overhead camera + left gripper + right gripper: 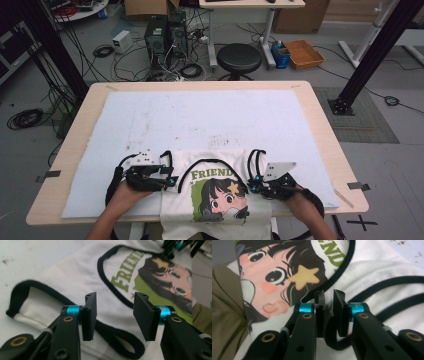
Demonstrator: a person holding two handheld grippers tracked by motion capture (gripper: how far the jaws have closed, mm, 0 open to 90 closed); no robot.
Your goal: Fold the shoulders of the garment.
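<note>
A white T-shirt point(215, 192) with black trim, green "FRIEND" lettering and a cartoon girl print is lying at the desk's point(320, 117) near edge, its hem hanging over. The left tool point(115, 315) is hovering released above a sleeve; the right tool point(328, 315) is clenching the black sleeve trim point(334, 342), a detail resolved in its gripper view.

The left gripper point(115, 315) hangs wide apart over the white shirt's point(75, 280) black-trimmed armhole, apparently not touching.
</note>
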